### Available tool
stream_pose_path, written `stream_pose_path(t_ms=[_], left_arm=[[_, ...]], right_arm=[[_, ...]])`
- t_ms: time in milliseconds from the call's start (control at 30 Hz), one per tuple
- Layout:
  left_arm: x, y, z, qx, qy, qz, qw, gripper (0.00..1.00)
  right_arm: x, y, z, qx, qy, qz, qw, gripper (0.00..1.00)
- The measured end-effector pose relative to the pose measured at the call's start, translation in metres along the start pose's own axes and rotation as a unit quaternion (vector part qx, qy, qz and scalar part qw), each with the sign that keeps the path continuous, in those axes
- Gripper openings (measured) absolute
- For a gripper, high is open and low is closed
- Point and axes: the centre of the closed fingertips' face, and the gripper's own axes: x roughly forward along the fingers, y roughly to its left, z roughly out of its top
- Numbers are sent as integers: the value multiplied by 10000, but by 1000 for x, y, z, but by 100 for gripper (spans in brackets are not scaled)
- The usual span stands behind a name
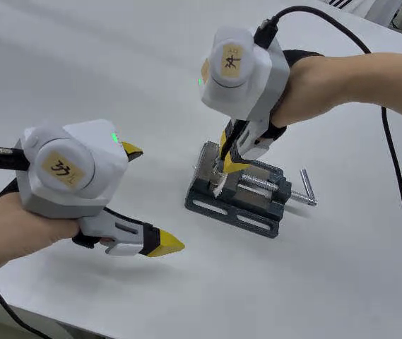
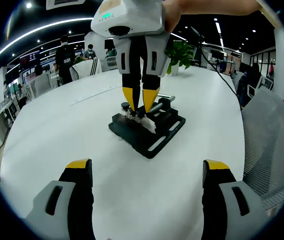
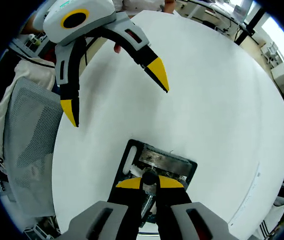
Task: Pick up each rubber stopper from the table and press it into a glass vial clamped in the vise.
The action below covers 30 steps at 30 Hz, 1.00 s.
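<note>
Right gripper: fingers nearly closed, pinching a dark stopper right over the vise. Left gripper: fingers wide open, empty, above the bench.

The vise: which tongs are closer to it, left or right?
Right. The right tongs are down at the vise, tips shut on a dark stopper over it. The left tongs hang open off to its side, apart from it.
</note>
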Motion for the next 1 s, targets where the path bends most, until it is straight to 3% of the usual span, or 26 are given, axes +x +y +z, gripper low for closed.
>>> stream_pose_path(t_ms=[433, 633, 767, 833, 1000], left_arm=[[-7, 4, 2, 16, 43, 49, 10000, 90], [-9, 5, 1, 8, 59, 67, 10000, 90], [-10, 4, 0, 13, 67, 56, 10000, 90], [-10, 4, 0, -4, 77, 50, 10000, 90], [-10, 5, -1, -14, 79, 55, 10000, 89]], right_arm=[[-2, -1, 0, -476, -45, 5, 9989, 6], [0, -7, -2, -424, -24, 20, 9991, 6], [-4, -6, -2, -437, -114, -39, 9990, 8], [-9, -8, 2, -368, -282, -76, 9989, 11], [-15, -4, 3, -257, -465, -47, 9986, 7]])
